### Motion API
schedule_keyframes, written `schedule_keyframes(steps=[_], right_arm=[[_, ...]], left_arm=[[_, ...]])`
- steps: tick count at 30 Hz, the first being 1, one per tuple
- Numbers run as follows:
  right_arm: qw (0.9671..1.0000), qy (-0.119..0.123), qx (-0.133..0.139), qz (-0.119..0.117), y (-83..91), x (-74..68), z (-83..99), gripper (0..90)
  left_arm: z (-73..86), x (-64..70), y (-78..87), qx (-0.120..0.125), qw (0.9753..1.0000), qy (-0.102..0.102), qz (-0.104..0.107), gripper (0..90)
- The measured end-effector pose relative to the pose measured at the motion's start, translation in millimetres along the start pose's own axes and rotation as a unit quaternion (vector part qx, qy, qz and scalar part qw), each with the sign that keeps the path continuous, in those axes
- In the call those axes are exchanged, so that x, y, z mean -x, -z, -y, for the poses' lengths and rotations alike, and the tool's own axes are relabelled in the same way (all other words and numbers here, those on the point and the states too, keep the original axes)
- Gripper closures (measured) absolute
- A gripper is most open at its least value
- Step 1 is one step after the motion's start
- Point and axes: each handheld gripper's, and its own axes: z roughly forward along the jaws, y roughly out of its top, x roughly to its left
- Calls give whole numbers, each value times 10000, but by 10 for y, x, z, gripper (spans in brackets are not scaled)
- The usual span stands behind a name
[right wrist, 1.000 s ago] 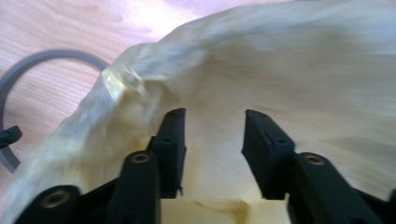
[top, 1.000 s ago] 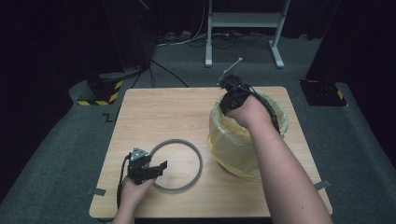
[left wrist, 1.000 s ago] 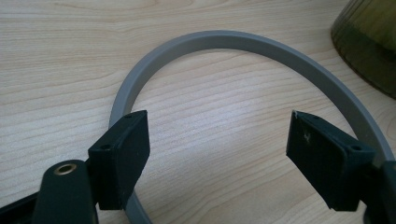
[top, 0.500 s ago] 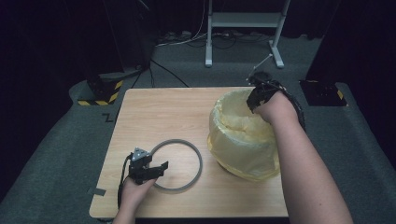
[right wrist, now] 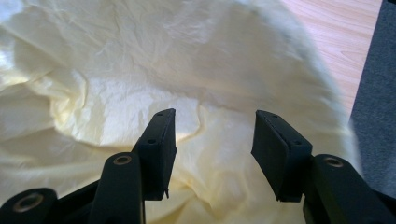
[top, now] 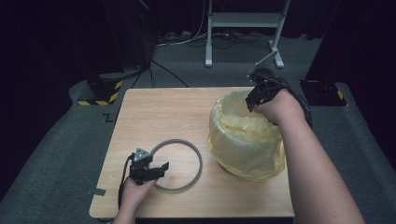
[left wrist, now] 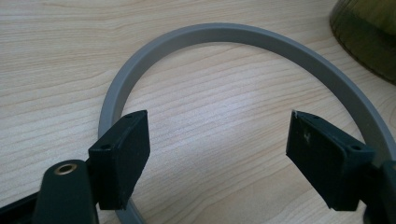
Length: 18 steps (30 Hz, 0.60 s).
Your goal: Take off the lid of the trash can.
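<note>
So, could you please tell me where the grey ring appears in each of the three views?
High view: the grey ring lies flat on the table's near-left part, by the left gripper.
Left gripper view: the ring arcs across the frame past both open jaws.
Right gripper view: not in it.
Shared landmark: the yellow bag, dark at top right in the left gripper view.

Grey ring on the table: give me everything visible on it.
The thin grey ring, a flat matte hoop that looks like plastic, lies flat on the light wooden table near its front edge, left of the bin lined with a yellow bag. The left gripper is open over its near-left arc, jaws either side of the band.
</note>
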Motion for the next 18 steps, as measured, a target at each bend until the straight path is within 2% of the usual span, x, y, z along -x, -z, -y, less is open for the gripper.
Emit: schedule_keyframes(steps=[7,12,18], right_arm=[[9998,-174,10,-124,263,272,123,501],[9995,-319,-56,-42,370,465,203,531],[9989,-422,-192,78,448,644,281,624]], left_arm=[[4,-10,1,4,10000,36,-12,214],[8,-17,-2,0,10000,31,-3,214],[13,-15,-20,-57,10000,-12,-2,215]])
